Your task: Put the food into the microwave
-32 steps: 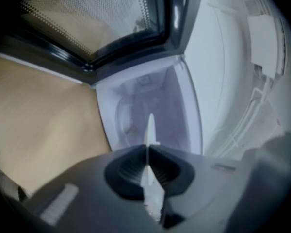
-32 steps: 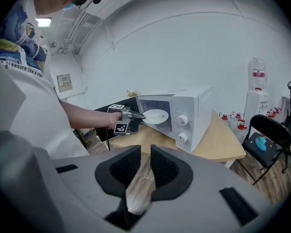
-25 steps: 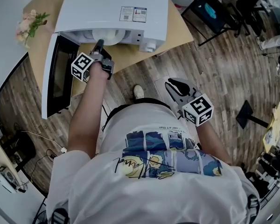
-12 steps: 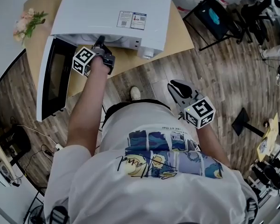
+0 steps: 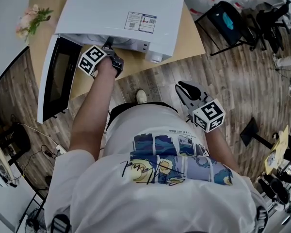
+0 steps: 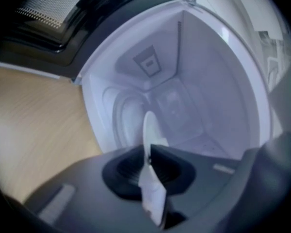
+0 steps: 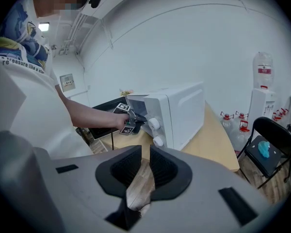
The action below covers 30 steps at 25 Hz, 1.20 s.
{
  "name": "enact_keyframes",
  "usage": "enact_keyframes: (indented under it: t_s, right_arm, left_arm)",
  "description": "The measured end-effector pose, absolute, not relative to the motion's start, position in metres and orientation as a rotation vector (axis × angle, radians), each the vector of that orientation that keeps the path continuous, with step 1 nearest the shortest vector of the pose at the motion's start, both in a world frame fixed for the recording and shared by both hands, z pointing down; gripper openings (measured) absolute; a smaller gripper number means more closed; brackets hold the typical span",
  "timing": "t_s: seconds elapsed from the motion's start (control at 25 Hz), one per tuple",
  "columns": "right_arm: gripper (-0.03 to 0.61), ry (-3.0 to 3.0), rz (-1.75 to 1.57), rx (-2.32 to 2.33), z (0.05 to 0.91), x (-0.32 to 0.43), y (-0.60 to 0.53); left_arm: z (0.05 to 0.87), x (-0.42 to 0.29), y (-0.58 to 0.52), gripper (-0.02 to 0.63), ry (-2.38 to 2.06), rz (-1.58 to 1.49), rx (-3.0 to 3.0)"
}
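The white microwave (image 5: pixel 121 8) stands on a wooden table (image 5: pixel 189 38) with its black door (image 5: pixel 58 79) swung open to the left. My left gripper (image 5: pixel 108 45) reaches into its mouth. In the left gripper view its jaws (image 6: pixel 149 149) pinch the rim of a white plate (image 6: pixel 148 127) inside the white cavity (image 6: pixel 184 96), and they are opening. No food shows on the plate from here. My right gripper (image 5: pixel 182 87) hangs by the person's waist, away from the table; its jaws (image 7: pixel 145 152) stand slightly apart with only floor between them.
A bunch of flowers (image 5: pixel 31 22) sits on the table's far left corner. A black folding chair (image 5: pixel 223 13) stands to the right of the table, with a water dispenser (image 7: pixel 263 89) and bottles (image 7: pixel 242 125) near it. Cables (image 5: pixel 43 149) lie on the floor at the left.
My left gripper has pushed further into the microwave's mouth and sunk a little; the plate seen from above earlier is now hidden under the microwave's top. The right gripper drifted slightly.
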State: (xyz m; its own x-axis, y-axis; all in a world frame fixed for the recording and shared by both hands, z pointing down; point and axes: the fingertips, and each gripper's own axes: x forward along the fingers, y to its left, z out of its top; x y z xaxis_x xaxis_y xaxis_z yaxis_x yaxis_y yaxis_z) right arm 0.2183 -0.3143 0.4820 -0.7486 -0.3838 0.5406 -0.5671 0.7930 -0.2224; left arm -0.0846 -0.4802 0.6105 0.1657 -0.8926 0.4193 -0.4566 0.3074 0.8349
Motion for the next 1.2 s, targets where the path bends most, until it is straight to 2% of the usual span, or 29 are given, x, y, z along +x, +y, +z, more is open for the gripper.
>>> enact_keyframes:
  t_s: [0.56,0.76,1.2]
  right_arm:
    - [0.048,-2.511,0.517,0.669,0.485,0.211,-0.314]
    - [0.048,-2.510,0.518,0.663,0.484,0.208,-0.310]
    - [0.043,-2.531,0.504,0.620,0.483,0.182,-0.296]
  left_arm:
    - [0.607,-0.085,-0.476,0.131,-1.760,0.063,1.498]
    - [0.600,-0.085,-0.473,0.219,-1.813,0.167,1.553]
    - [0.583,-0.085,-0.445,0.230,-1.782,0.198,1.672]
